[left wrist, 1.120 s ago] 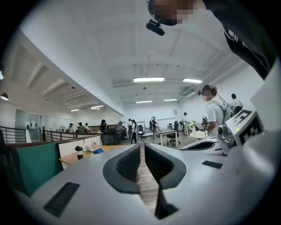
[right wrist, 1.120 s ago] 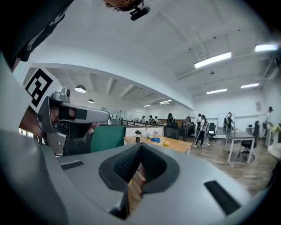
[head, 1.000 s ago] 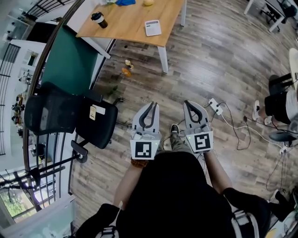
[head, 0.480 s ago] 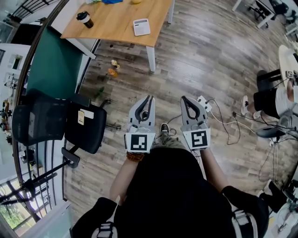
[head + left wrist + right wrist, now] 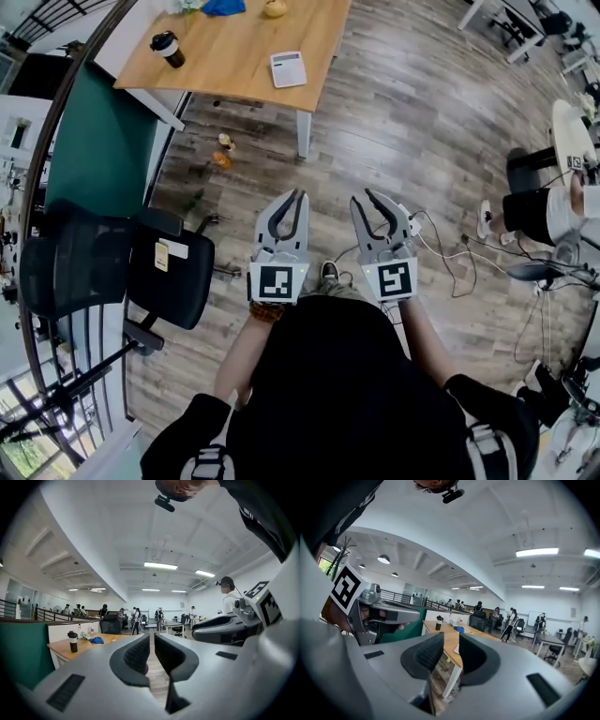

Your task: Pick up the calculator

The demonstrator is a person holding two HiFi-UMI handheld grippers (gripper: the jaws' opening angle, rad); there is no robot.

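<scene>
The calculator (image 5: 289, 68), a pale flat slab, lies near the front edge of the wooden table (image 5: 239, 58) at the top of the head view. Both grippers hang over the wooden floor, well short of the table. My left gripper (image 5: 295, 194) is shut and holds nothing; in its own view the left gripper (image 5: 151, 648) shows its pads almost touching. My right gripper (image 5: 364, 197) has just been opening, and the right gripper (image 5: 451, 651) shows a gap with nothing between the pads. It points toward the table (image 5: 452, 641).
On the table stand a dark cup (image 5: 166, 47), a blue cloth (image 5: 223, 7) and a yellow item (image 5: 275, 8). A black office chair (image 5: 112, 262) stands at left beside a green partition (image 5: 103, 141). Cables and a power strip (image 5: 417, 216) lie at right, near a seated person (image 5: 544, 211).
Both grippers have moved forward toward the table with the person. The right gripper's jaws have parted a little; the left stays shut.
</scene>
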